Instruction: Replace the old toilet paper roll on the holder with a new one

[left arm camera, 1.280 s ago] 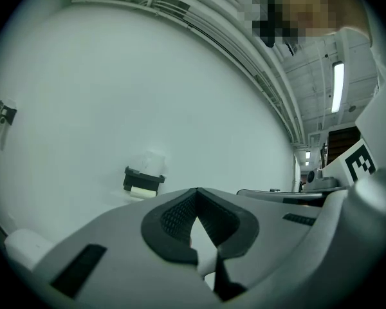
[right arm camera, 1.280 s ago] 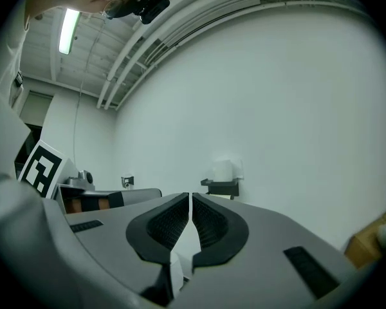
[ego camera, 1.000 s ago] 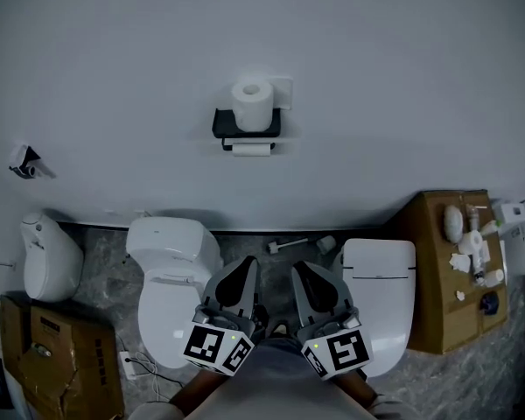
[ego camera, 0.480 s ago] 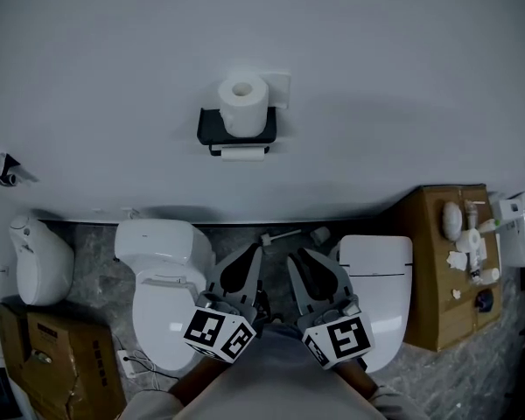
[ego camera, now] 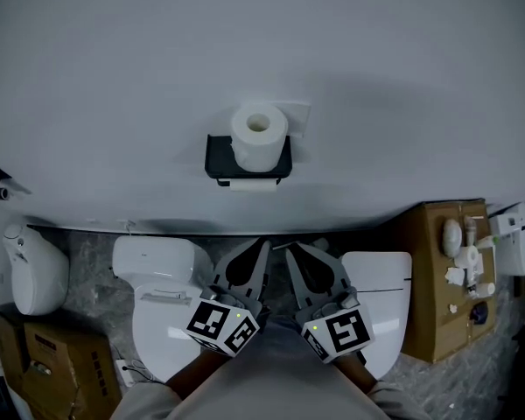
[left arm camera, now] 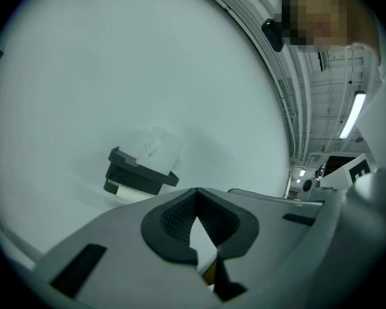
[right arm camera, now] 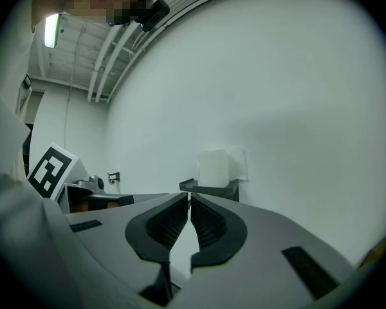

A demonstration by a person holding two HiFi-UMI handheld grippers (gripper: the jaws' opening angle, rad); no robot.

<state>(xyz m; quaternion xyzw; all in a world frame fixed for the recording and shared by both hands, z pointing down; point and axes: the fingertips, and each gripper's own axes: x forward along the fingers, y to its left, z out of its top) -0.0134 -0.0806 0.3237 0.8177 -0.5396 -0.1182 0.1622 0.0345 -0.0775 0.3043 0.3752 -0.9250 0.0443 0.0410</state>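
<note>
A black holder (ego camera: 220, 159) is fixed to the white wall. A full white roll (ego camera: 259, 136) stands upright on its top shelf, and a thinner roll (ego camera: 249, 183) hangs under it. My left gripper (ego camera: 264, 245) and right gripper (ego camera: 290, 248) are held side by side below the holder, well short of it, both pointing at the wall. In the left gripper view, the left gripper (left arm camera: 196, 190) is shut and empty, with the holder (left arm camera: 138, 172) ahead to the left. In the right gripper view, the right gripper (right arm camera: 188, 197) has just closed to a thin slit with nothing in it; the roll (right arm camera: 213, 168) is straight ahead.
On the floor by the wall stand a white toilet (ego camera: 162, 269) on the left and a closed-lid toilet (ego camera: 381, 278) on the right. A white fixture (ego camera: 35, 269) and cardboard boxes (ego camera: 44, 366) are at far left; a brown box (ego camera: 442, 278) carrying small items is at right.
Both grippers have moved forward towards the wall, staying side by side. The holder and rolls now look larger and sit lower in the head view.
</note>
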